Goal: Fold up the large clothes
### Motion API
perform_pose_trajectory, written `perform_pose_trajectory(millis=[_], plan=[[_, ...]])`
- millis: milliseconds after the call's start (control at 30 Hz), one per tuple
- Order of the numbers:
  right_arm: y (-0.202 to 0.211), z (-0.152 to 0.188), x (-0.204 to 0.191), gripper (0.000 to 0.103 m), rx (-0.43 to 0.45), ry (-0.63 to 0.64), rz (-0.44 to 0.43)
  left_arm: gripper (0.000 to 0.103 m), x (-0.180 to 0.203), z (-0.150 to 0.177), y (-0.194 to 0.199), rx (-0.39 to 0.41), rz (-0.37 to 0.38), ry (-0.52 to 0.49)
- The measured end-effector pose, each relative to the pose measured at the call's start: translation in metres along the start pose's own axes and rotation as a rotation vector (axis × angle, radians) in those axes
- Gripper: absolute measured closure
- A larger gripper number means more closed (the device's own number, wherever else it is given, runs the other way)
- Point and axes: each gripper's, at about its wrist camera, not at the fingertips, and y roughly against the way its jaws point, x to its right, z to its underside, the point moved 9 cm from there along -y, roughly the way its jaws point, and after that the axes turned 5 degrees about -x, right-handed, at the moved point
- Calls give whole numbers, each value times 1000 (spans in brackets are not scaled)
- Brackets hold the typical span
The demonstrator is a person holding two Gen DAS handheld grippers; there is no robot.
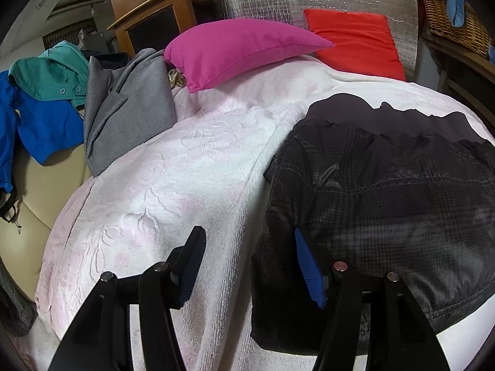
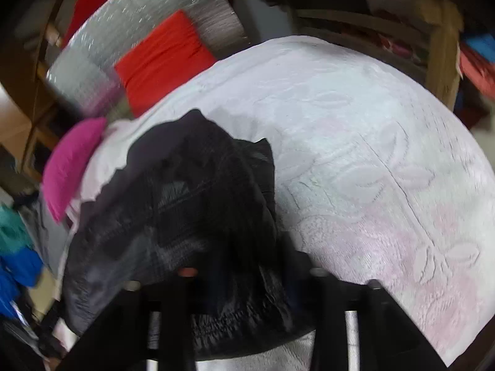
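A dark checked quilted jacket [image 1: 380, 204] lies on the white and pink embossed blanket [image 1: 173, 173] of the bed. My left gripper [image 1: 250, 266] is open and empty just above the blanket at the jacket's left edge; its right blue-padded finger [image 1: 306, 266] sits against the dark fabric. In the blurred right wrist view the jacket [image 2: 185, 216] is bunched and drapes over the fingers of my right gripper [image 2: 244, 287]. The fingers are hidden under the fabric, so I cannot tell whether they grip it.
A pink pillow [image 1: 241, 52] and a red cushion [image 1: 355, 40] lie at the head of the bed. A grey coat [image 1: 126, 108], a teal shirt [image 1: 52, 74] and a blue garment [image 1: 37, 126] are piled at the left. A wicker basket [image 1: 454, 21] stands at the right.
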Motion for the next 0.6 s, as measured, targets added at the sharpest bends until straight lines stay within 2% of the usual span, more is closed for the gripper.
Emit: perform_pose_trajectory(millis=[33,133,233,300,367,467,500,567,600], plan=[[4,0,3,34,7,-24,-21,42,-1,0,2,5,1,-2],[14,1,11,34,35,-45,-50,41,-5,0,12,39,3,-12],[13,6,10,34,22,-45,-57,36,-13,3,21,65,18,-12],[10,13,5,34,-4,-28,-65,35,-19,8,24,62,56,0],[5,19,0,35,-17,8,-43,35,-20,13,21,29,140,32],[-1,25,-9,46,-9,92,20,35,-17,18,16,-17,249,73],[-1,26,-11,50,2,112,36,35,-15,20,12,-34,247,65],[2,26,-14,65,29,141,52,35,-8,25,4,-54,194,15],[4,25,-16,67,47,159,64,37,-5,26,2,-61,178,1]])
